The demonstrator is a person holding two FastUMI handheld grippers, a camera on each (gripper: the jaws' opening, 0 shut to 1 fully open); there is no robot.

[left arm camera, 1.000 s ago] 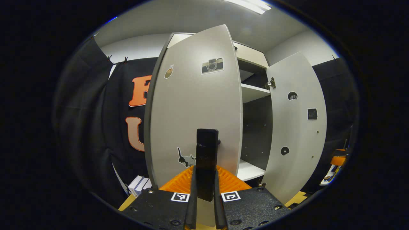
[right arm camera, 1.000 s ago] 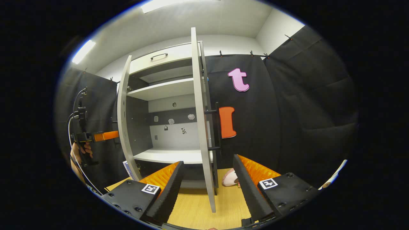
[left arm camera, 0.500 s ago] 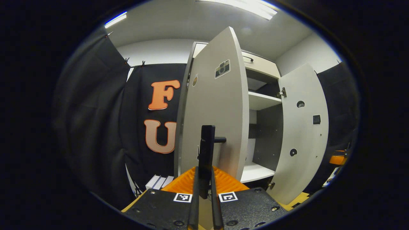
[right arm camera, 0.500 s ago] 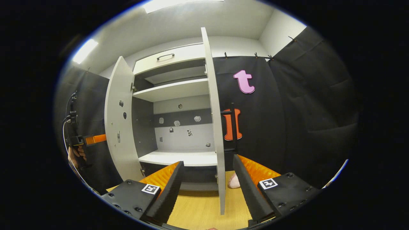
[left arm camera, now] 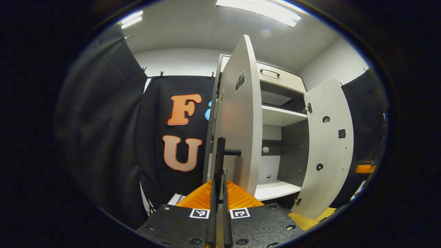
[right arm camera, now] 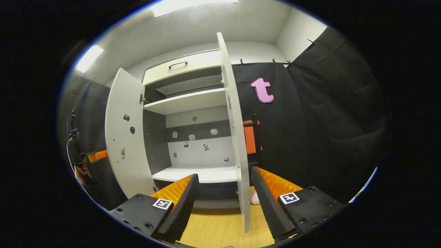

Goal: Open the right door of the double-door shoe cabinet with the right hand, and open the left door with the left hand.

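Note:
The pale grey shoe cabinet (right arm camera: pixel 187 101) stands with both doors swung out. In the left gripper view, the left door (left arm camera: pixel 237 127) is nearly edge-on, and my left gripper (left arm camera: pixel 218 193) is shut on its black bar handle (left arm camera: pixel 219 155). The right door (left arm camera: pixel 327 151) hangs open at the far right of that view. In the right gripper view, the right door (right arm camera: pixel 237 137) shows edge-on between the spread fingers of my right gripper (right arm camera: pixel 224 174), which is open and touches nothing. Its black handle (right arm camera: pixel 256 141) sits on the door's right side. The left door (right arm camera: pixel 125 137) stands at the left, with a hand and the left gripper (right arm camera: pixel 86 160) behind it.
Black cloth walls close in on both sides of the cabinet. A drawer with a dark handle (right arm camera: pixel 182 65) tops the cabinet. White boxes (left arm camera: pixel 175 199) lie on the floor left of it. A pale pink thing (right arm camera: pixel 254 198) lies on the wood floor (right arm camera: pixel 213 230) behind the right door.
The left door has swung further out with my left gripper shut on its handle, now nearly edge-on to that camera. The right door stands a little wider; my right gripper stays open.

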